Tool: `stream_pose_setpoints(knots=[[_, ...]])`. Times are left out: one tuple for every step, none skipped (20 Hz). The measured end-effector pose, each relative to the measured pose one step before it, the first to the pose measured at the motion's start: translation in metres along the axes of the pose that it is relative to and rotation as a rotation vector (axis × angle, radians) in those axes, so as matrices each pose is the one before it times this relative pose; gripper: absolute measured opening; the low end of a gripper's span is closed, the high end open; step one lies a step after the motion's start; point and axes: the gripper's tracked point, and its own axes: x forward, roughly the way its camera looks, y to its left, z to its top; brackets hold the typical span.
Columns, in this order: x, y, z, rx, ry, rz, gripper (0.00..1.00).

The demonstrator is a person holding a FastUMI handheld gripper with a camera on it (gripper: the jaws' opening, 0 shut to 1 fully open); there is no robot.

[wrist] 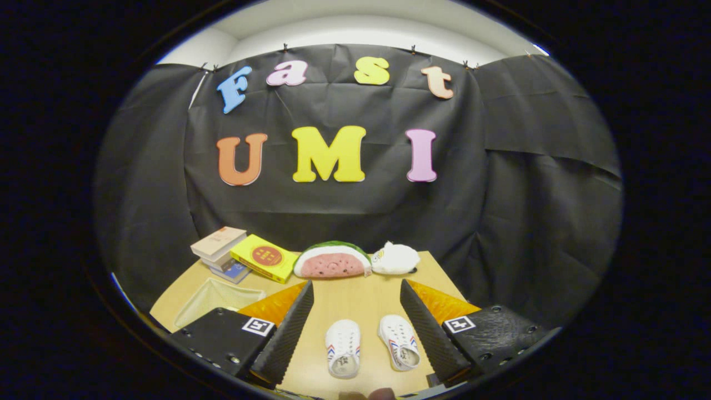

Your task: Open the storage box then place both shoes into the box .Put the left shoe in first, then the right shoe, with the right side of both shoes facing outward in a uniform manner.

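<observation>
Tool (355, 328) released, fingers wide apart above counter (355, 300). Two shoes: left shoe (343, 348) and right shoe (399, 342) side by side on the counter between the fingers, untouched. Clear box (214, 299) beyond the left finger, near books (222, 250).

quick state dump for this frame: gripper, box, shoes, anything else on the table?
gripper: open, fingers wide apart, holding nothing
storage box: clear, on the table beside one finger; lid state cannot be told
left-hand shoe: on the table between the fingers, sole down, not in the box
right-hand shoe: beside it, sole down, angled slightly
books: stacked, closed
yellow book: lying flat, closed
watermelon plush: resting on the table
white plush: lying beside it
</observation>
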Motion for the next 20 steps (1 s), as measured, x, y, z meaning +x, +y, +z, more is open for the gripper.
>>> stream_pose_setpoints(knots=[[0.00720, -0.00861, -0.01644, -0.00580, 0.03235, 0.00811, 0.95], [0.00921, -0.00565, -0.01529, -0.01003, 0.03641, 0.01314, 0.95], [0.01278, -0.00367, -0.01789, -0.01541, 0.04590, 0.01474, 0.95], [0.01285, -0.00136, -0.01697, -0.01191, 0.04391, 0.01981, 0.95], [0.01023, -0.00026, -0.01272, -0.00715, 0.03003, 0.01707, 0.95], [0.01272, 0.00173, -0.01519, -0.00089, 0.04604, 0.03261, 0.95], [0.01228, 0.00184, -0.01609, 0.00338, 0.04213, 0.02272, 0.95], [0.01215, 0.00085, -0.01440, -0.00165, 0.04123, 0.02219, 0.95], [0.01218, 0.00117, -0.01151, -0.00145, 0.03621, 0.01962, 0.95], [0.01267, -0.00038, -0.01131, -0.00009, 0.03634, 0.01631, 0.95], [0.01147, -0.00024, -0.01019, 0.01277, 0.03919, 0.01455, 0.95], [0.01149, -0.00174, -0.00766, 0.02503, 0.03612, 0.01857, 0.95], [0.01009, -0.00228, -0.00710, 0.03147, 0.03799, 0.01617, 0.95], [0.01211, -0.00224, -0.00246, 0.02715, 0.03333, 0.01271, 0.95], [0.01086, -0.00274, -0.00391, 0.01566, 0.03464, 0.00835, 0.95], [0.00861, -0.00174, -0.00305, 0.00915, 0.03278, 0.00743, 0.95], [0.00841, -0.00205, -0.00159, 0.00247, 0.03260, 0.00748, 0.95], [0.00840, -0.00313, -0.00034, 0.01243, 0.03530, 0.00020, 0.95], [0.00724, 0.00014, -0.00115, 0.01689, 0.03050, 0.00806, 0.95], [0.00557, 0.00208, 0.00013, 0.01948, 0.03160, 0.01551, 0.95]])
